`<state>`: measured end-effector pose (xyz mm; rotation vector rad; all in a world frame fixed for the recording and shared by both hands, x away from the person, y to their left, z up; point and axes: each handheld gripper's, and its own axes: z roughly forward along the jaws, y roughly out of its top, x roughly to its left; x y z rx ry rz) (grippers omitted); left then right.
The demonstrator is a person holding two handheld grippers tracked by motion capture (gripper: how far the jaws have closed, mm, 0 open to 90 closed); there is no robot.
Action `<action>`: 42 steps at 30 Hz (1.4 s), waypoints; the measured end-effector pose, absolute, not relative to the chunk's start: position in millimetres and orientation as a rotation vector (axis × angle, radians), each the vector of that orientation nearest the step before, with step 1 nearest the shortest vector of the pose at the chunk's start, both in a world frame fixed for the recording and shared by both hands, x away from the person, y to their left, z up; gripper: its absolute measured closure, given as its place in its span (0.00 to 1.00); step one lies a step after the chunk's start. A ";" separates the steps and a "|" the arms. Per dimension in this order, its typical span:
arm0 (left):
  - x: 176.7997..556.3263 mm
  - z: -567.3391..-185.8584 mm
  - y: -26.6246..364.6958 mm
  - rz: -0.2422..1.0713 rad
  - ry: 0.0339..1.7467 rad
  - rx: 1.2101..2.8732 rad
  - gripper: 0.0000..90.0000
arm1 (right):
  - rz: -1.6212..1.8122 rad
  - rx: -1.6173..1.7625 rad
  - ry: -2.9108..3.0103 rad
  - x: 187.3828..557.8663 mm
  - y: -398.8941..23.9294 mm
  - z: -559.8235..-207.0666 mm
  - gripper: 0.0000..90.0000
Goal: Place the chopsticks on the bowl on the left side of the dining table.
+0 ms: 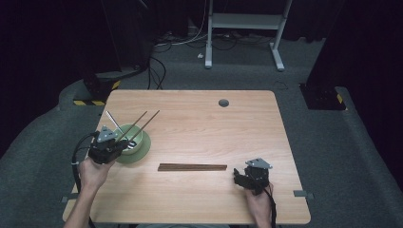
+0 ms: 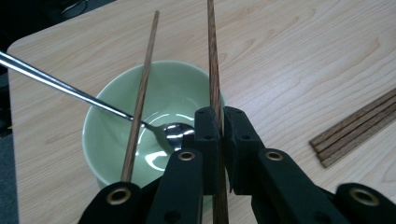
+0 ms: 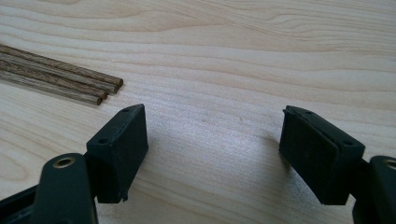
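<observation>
The left claw [image 2: 218, 126] is clenched on a single wooden chopstick [image 2: 214, 70], its two black jaws pressed together on the shaft, which runs up from between them and out over the bowl's far rim. In the high view the left claw [image 1: 110, 145] sits near the left edge of the surface, right at the near side of the green bowl [image 1: 134, 142]. A second chopstick [image 2: 140, 98] leans beside the held one, its lower end down by the claw's body on the near side of the bowl [image 2: 107, 121] and its upper end pointing toward the far edge of the surface; whether the claw touches it I cannot tell. A metal spoon [image 2: 93, 100] lies in the bowl, its scoop resting on the bottom just ahead of the jaws and its handle sticking out over the rim toward the far left corner. The bowl stands on a green saucer [image 1: 145, 151].

The right claw [image 3: 212, 149] is released, jaws spread wide with bare wood between them and nothing touching the pads. In the high view it [image 1: 244, 178] rests low by the near right part of the surface, held in the person's right hand [image 1: 259, 199]. Just beside it, toward the middle, lies a bundle of chopsticks [image 1: 192, 167], laid side by side, parallel to the near edge; their ends [image 3: 105, 88] stop a little short of the open jaws.
</observation>
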<state>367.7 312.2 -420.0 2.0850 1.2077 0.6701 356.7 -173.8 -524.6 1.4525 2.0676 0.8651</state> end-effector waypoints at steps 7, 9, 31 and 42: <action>367.4 -427.8 321.7 0.690 1.250 2.094 0.93 | 0.865 1.452 2.067 356.8 -173.8 -524.6 0.25; 366.5 -428.7 324.0 0.692 1.258 2.092 0.93 | 0.865 1.449 2.068 356.8 -174.0 -524.6 0.25; 365.0 -436.8 333.6 0.757 1.296 2.138 0.93 | 0.864 1.449 2.068 356.8 -173.9 -524.6 0.25; 368.5 -440.4 334.6 0.750 1.320 2.144 0.93 | 0.864 1.449 2.069 356.8 -173.9 -524.6 0.25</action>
